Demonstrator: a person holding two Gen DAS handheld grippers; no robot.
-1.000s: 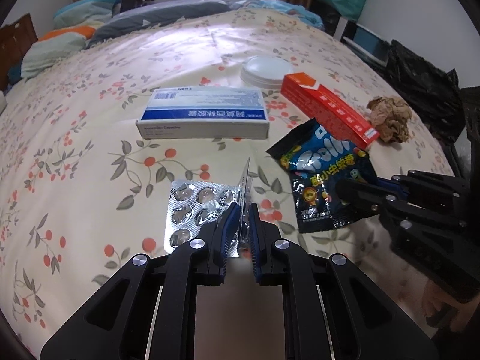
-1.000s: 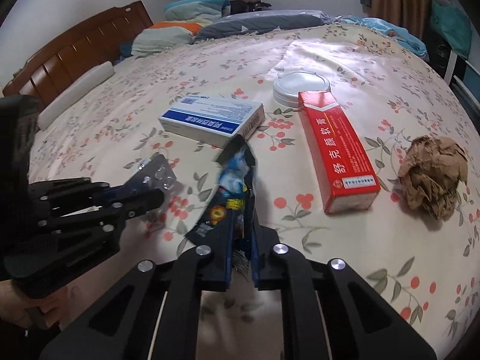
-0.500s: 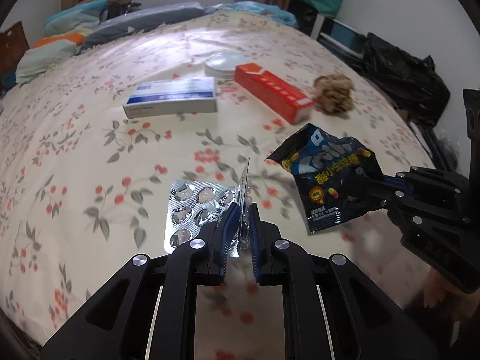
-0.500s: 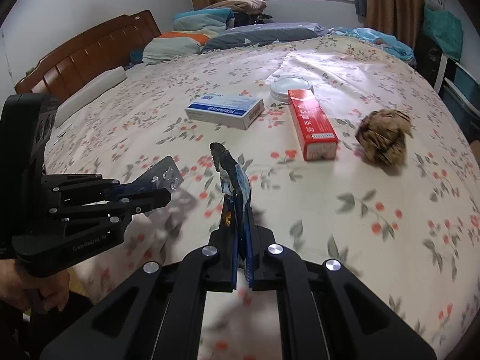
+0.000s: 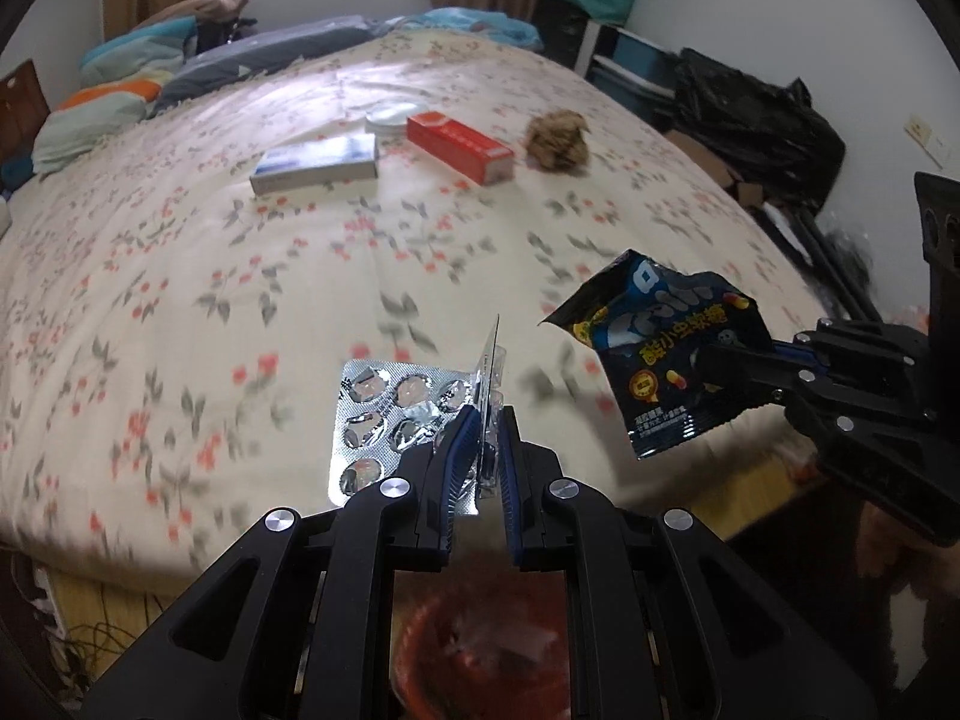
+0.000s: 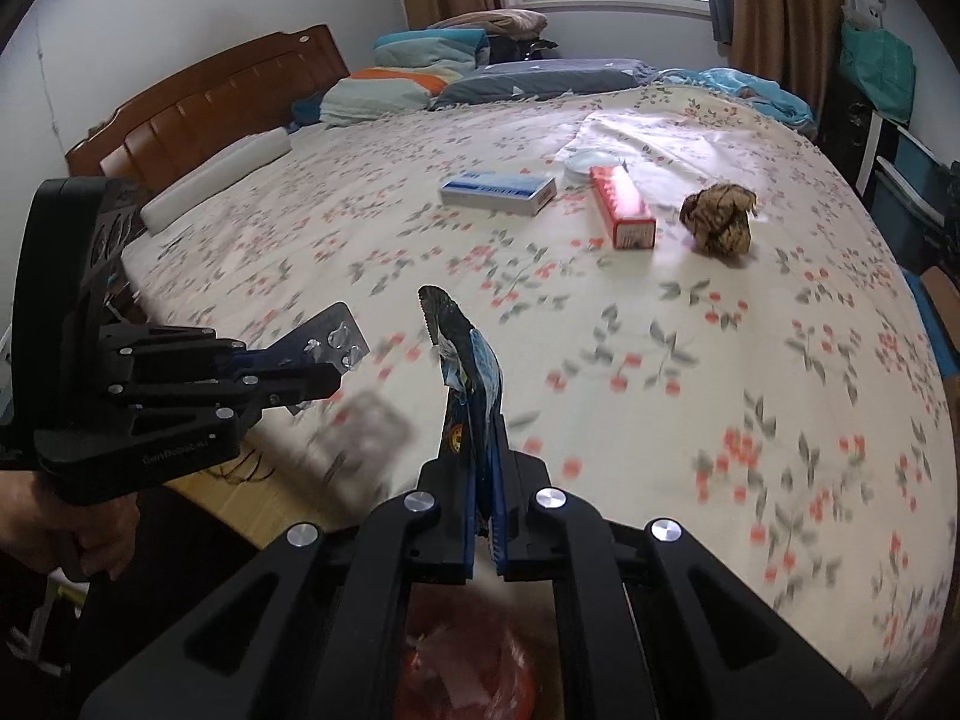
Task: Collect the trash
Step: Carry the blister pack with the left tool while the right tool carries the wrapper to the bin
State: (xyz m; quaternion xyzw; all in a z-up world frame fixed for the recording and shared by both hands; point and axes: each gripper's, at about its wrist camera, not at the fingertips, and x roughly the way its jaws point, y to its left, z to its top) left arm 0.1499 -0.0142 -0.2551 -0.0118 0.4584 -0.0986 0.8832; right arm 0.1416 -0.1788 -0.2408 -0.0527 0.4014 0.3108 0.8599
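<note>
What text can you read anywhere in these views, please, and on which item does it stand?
"GenRobot.ai", faint, on the body of the left claw.
Snack wrapper: Chinese characters and white letters, not surely legible.
Red box and blue-and-white box: print too blurred.
Blister pack: no print visible.

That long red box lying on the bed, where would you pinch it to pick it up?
Across its narrow width, near the middle of the red box, coming down from above. It lies flat on the bed, long and slim, so its two long sides are the ones jaws would probably span. The paper ball lies clear to one side.
</note>
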